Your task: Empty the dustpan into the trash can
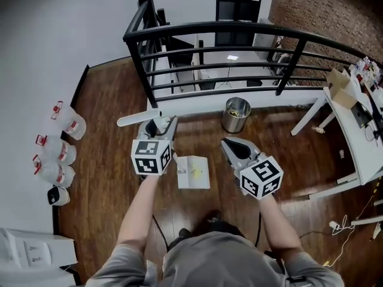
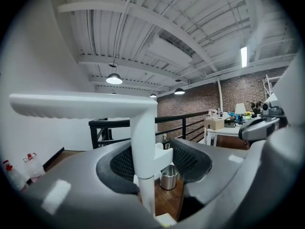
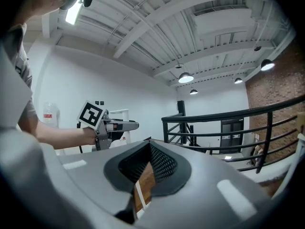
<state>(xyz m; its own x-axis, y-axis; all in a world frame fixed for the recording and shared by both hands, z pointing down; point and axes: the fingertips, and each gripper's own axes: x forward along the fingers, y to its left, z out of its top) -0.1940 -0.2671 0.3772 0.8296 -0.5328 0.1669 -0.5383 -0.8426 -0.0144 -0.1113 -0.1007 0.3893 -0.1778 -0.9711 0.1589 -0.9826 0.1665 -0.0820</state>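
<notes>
1. Left claw is clamped on the dustpan, right on its white shaft.
2. The shaft stands upright through the jaws, and its top grip lies level, pointing left.
3. The pan shows low down between both claws, well short of the can by the railing.
4. Right claw: jaws together, nothing in them.
5. Count: one dustpan, one can, three jugs along the wall.

The dustpan is white, the trash can silver.
</notes>
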